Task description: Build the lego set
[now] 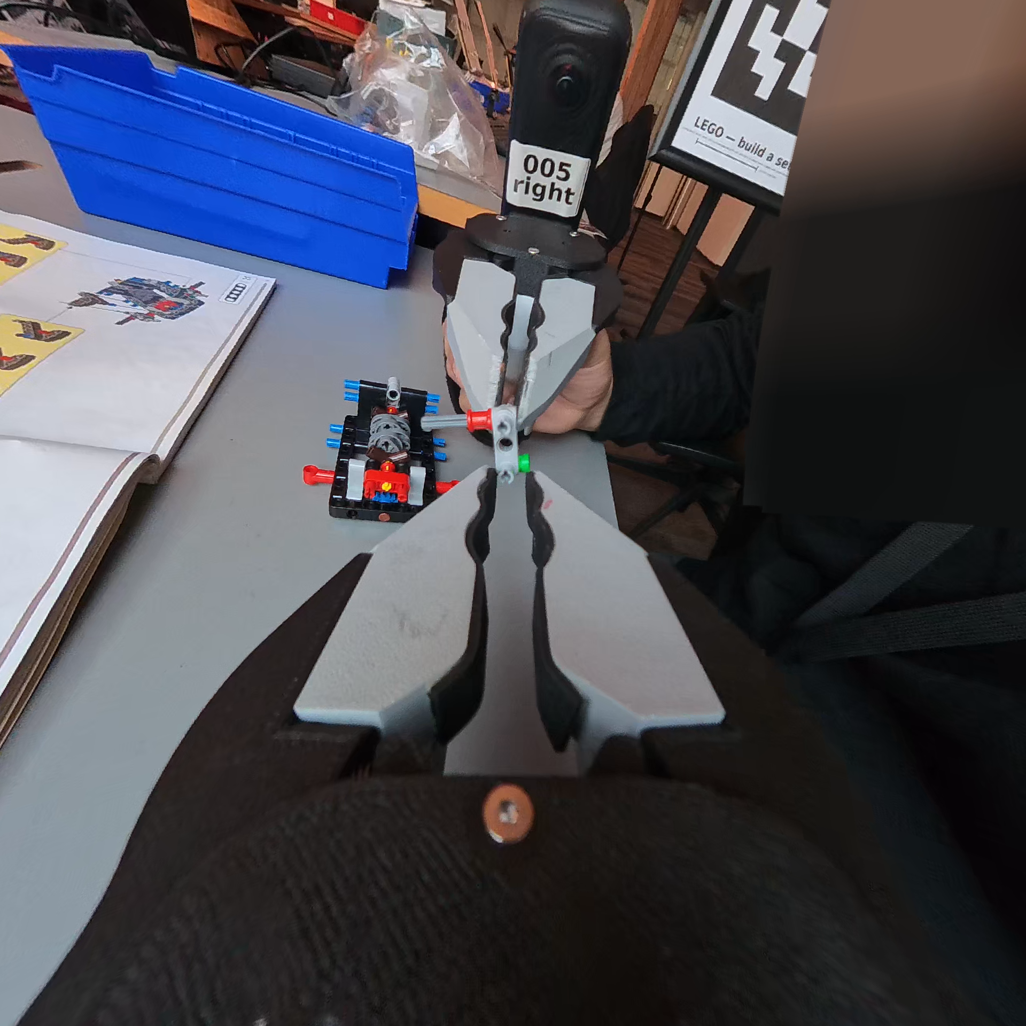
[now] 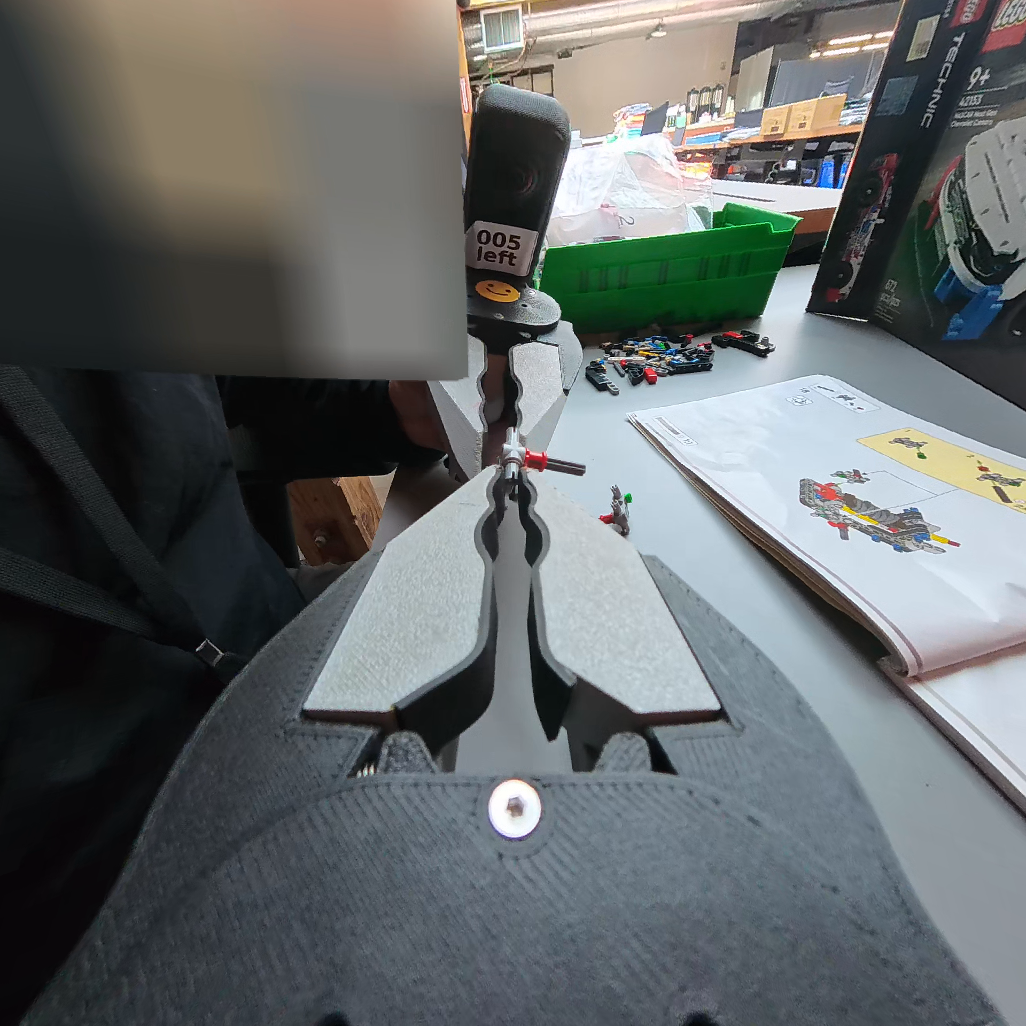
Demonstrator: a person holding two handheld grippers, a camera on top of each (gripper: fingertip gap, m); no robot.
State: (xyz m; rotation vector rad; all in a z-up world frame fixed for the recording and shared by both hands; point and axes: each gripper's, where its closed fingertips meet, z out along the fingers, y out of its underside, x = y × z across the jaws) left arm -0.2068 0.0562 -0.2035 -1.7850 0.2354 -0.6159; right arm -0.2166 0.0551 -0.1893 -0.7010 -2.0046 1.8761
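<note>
Currently the left gripper (image 1: 508, 476) and right gripper (image 1: 512, 401) face each other above the table edge (image 1: 577, 449), both clamped tip-to-tip on one small grey connector piece (image 1: 504, 441). Its red bush (image 1: 478, 419) and axle point toward the black chassis assembly (image 1: 383, 452), which lies on the table just beside them.

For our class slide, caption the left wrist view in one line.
Two hand-held grippers, left and right, pinch a grey beam piece above the table beside the partly built chassis.
</note>
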